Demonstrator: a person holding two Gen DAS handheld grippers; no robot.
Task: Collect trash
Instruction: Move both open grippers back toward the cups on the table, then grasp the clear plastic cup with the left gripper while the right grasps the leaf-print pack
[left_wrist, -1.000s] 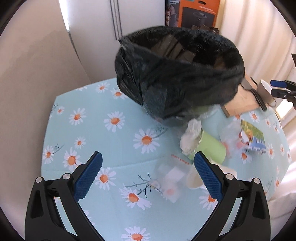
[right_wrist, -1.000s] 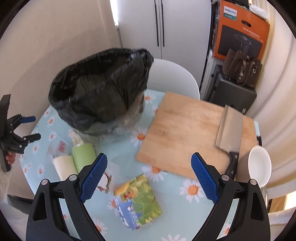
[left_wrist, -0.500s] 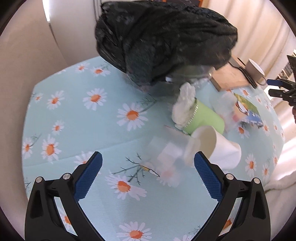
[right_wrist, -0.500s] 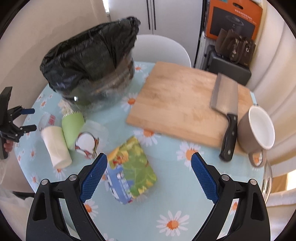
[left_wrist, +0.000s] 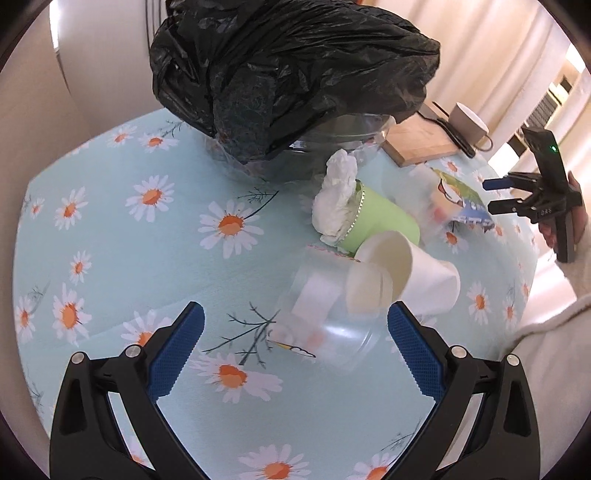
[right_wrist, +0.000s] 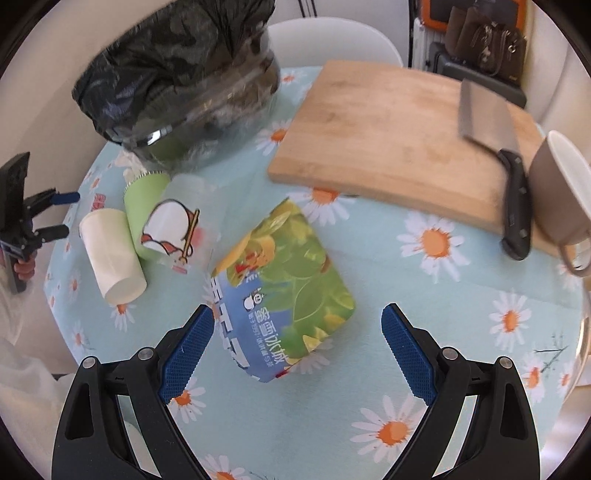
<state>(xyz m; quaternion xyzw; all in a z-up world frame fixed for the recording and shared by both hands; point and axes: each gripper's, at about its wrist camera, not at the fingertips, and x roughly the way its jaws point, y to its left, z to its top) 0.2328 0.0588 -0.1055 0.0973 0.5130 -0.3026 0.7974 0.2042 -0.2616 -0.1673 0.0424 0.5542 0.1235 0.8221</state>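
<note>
A bin lined with a black bag (left_wrist: 291, 70) stands at the back of the daisy tablecloth (left_wrist: 110, 236); it also shows in the right wrist view (right_wrist: 177, 74). My left gripper (left_wrist: 293, 347) is open, just short of a clear plastic cup (left_wrist: 328, 314) lying beside a white paper cup (left_wrist: 406, 269) and a green cup (left_wrist: 380, 221) stuffed with tissue (left_wrist: 336, 195). My right gripper (right_wrist: 297, 350) is open, low over a green and blue carton (right_wrist: 284, 284). A clear cup with a cartoon print (right_wrist: 177, 232) lies left of the carton.
A wooden cutting board (right_wrist: 399, 136) with a cleaver (right_wrist: 495, 147) on it lies at the back right. A brown mug (right_wrist: 565, 195) stands by its right end. A white chair (right_wrist: 332, 40) is behind the table.
Both grippers have moved forward and down. The left one has closed in on the clear cup, the right one on the carton. Both stay open.
</note>
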